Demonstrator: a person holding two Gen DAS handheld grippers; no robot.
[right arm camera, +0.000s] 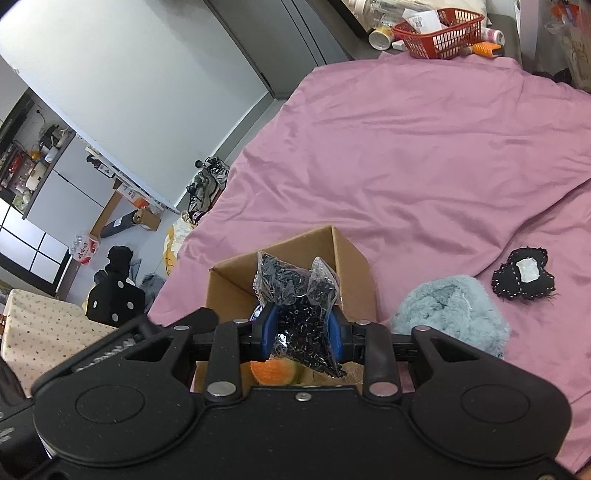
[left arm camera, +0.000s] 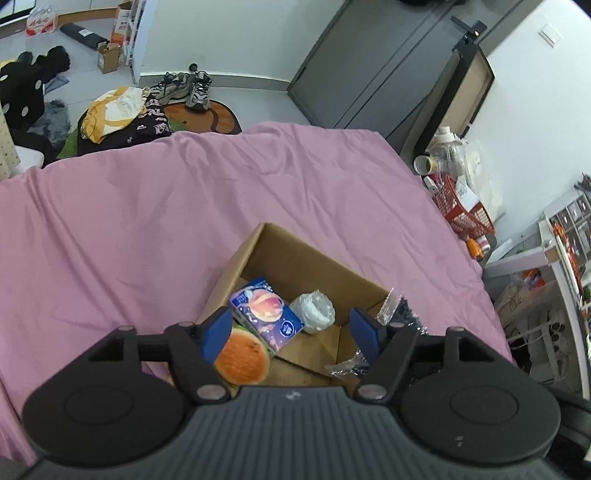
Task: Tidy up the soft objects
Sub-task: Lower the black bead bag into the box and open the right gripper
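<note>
An open cardboard box (left arm camera: 295, 258) sits on the pink bedsheet (left arm camera: 147, 221). Inside lie a blue tissue pack (left arm camera: 266, 314), a white plastic-wrapped bundle (left arm camera: 314, 310) and an orange watermelon-slice plush (left arm camera: 242, 358). My left gripper (left arm camera: 291, 332) is open and empty just above the box. My right gripper (right arm camera: 301, 332) is shut on a clear bag of black beads (right arm camera: 295, 295) and holds it over the box (right arm camera: 351, 258); the bag also shows in the left wrist view (left arm camera: 402, 310). A grey-blue fluffy item (right arm camera: 450, 314) and a black heart-shaped patch (right arm camera: 524, 277) lie on the sheet to the right.
A red basket (right arm camera: 439, 33) with bottles stands past the bed's far edge. Shoes (left arm camera: 184, 88), clothes (left arm camera: 118, 110) and boxes lie on the floor to the left. A grey wardrobe (left arm camera: 369, 62) stands beyond the bed.
</note>
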